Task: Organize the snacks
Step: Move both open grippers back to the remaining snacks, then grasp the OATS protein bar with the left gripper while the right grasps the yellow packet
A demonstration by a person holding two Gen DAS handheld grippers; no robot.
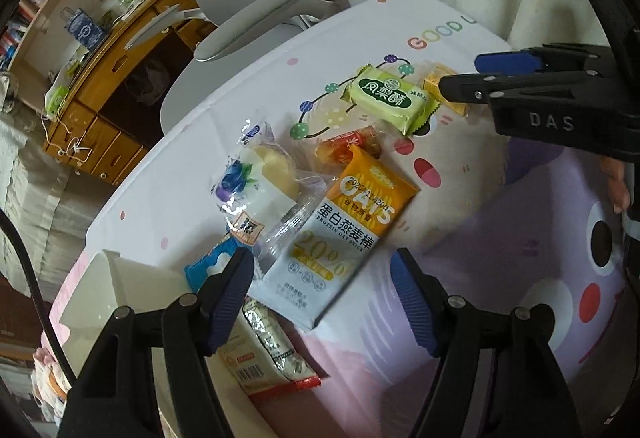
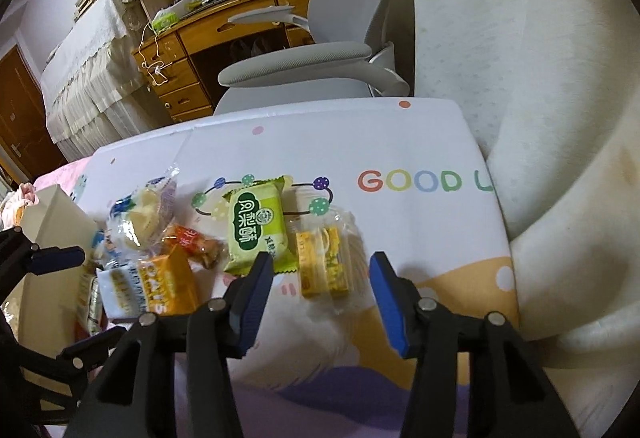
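Both grippers share one build. The left gripper [image 1: 322,278] has matte black angular fingers, each faced with a ribbed blue pad [image 1: 412,302] and pinned by round silver screws [image 1: 186,299] at the linkage joints. The right gripper [image 2: 322,292] looks the same – black plastic, blue ribbed pads, silver pivots – and seen from the side its body bears pale raised letters, "DAS" [image 1: 551,121]

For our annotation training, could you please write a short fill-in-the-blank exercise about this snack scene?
1. The green snack pack lies beside a ___ clear-wrapped snack.
2. The right tongs are ___, gripping nothing.
3. The oat bar carries the word ___.
4. Beyond the table stands a grey ___.

Missing: yellow; open; OATS; chair
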